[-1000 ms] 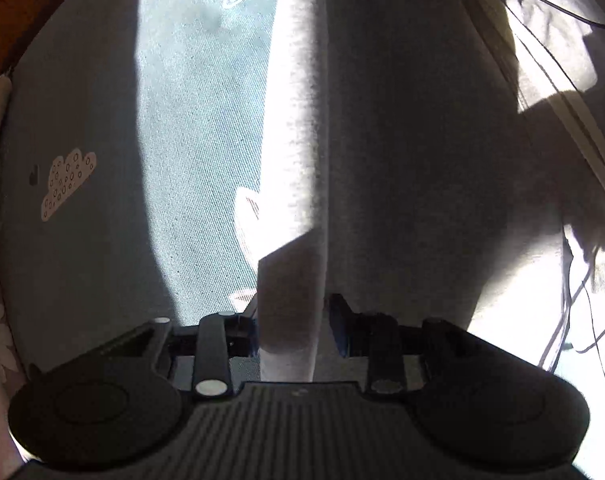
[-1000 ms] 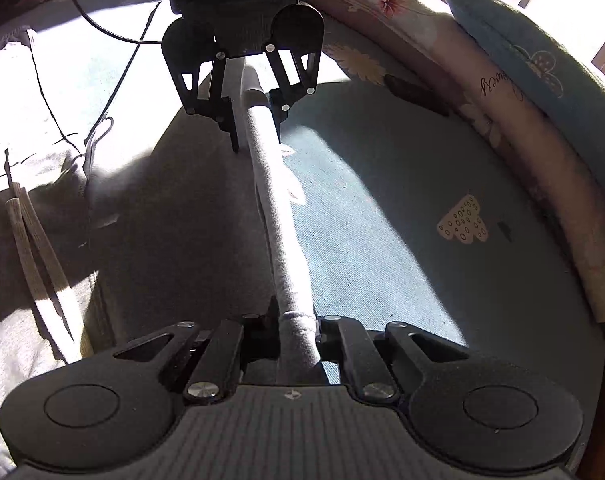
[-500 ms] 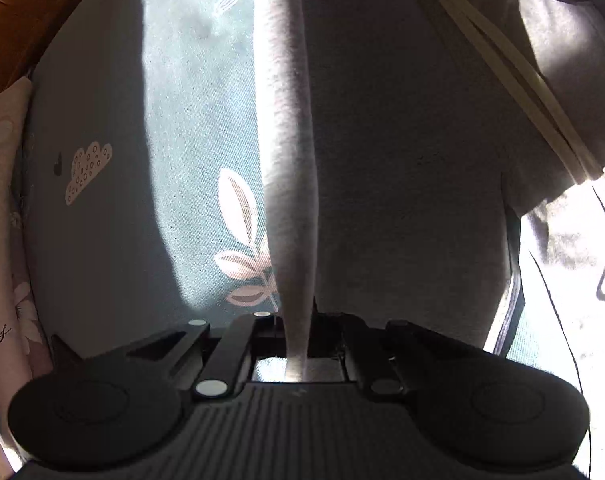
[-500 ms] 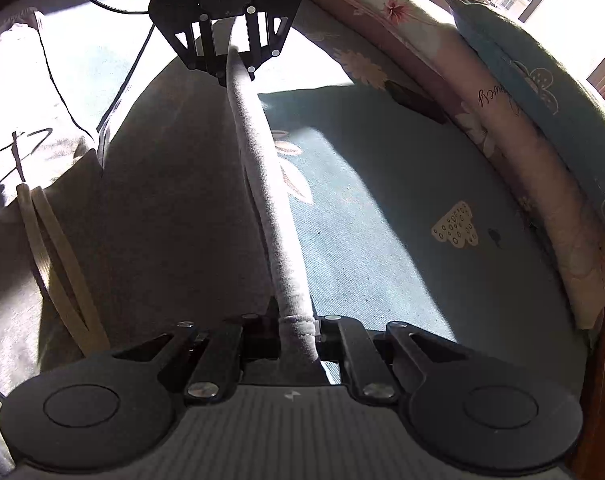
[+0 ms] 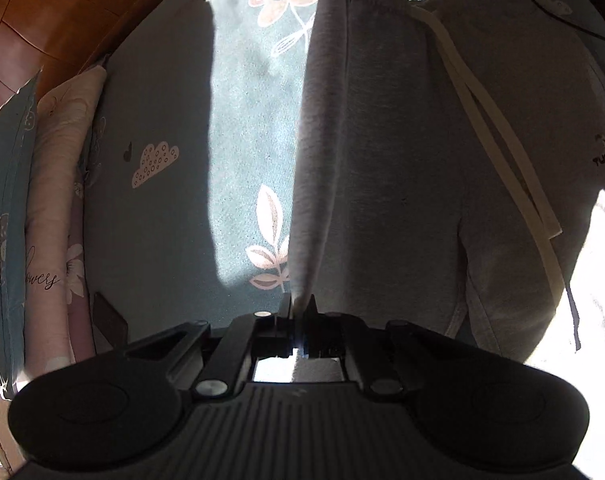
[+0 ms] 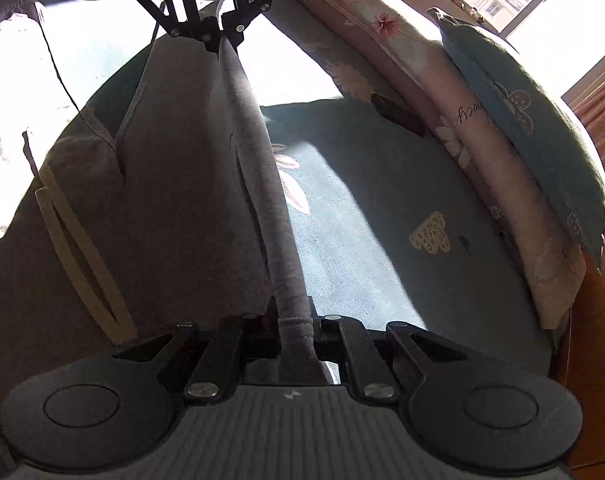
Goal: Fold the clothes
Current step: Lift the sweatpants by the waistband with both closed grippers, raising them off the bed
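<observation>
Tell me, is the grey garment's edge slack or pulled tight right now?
Pulled tight. The edge runs as a straight raised ridge between the left gripper and right gripper, both shut on it, above the bedsheet.

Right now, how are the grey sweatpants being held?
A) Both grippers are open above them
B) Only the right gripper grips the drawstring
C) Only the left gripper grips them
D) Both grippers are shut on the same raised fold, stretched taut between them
D: the left gripper and the right gripper each pinch an end of one raised fold of the grey sweatpants, which runs straight between them above the bedsheet.
</observation>
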Demonstrator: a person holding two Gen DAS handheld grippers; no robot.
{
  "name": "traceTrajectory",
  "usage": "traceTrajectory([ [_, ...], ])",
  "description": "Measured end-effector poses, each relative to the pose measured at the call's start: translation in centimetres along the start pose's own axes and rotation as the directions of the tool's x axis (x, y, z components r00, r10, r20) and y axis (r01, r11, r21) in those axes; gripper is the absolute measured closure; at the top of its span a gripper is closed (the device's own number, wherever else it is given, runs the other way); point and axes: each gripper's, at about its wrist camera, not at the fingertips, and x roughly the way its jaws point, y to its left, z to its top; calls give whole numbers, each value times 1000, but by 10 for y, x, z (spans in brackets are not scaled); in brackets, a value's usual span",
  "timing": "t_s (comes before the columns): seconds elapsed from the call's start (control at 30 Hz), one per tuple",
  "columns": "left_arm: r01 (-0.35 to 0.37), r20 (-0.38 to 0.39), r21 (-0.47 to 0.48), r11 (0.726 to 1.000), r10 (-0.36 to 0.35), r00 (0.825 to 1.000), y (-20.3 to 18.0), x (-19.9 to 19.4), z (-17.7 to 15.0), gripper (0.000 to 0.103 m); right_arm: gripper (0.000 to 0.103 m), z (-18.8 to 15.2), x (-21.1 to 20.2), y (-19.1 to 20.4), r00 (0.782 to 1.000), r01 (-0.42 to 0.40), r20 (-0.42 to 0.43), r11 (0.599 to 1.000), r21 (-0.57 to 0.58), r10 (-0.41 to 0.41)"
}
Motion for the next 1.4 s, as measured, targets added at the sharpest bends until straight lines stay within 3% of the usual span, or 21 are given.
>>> traceTrajectory([
  [0.27,108,95,64,992,-114,989,-53,-41,-12,102,93,-1,-39,44,1000,15,-9,997,-71,-16],
  [0.63,304,130,202,931,-333,934,-129,-49,-18,102,93,-20,-52,124,996,-23,-94,975,-221,3],
  [0.87,330,98,383,863,-393,914,-164,-38,-3,102,93,-40,-49,174,988,-53,-153,935,-352,-2],
  [1.23,380,105,479,791,-481,870,-189,-35,29,102,93,-80,-32,190,973,9,-197,879,-476,-117],
  [1.4,390,53,508,768,-479,876,-212,-17,36,101,93,-95,-20,202,970,-3,-216,883,-470,-111],
])
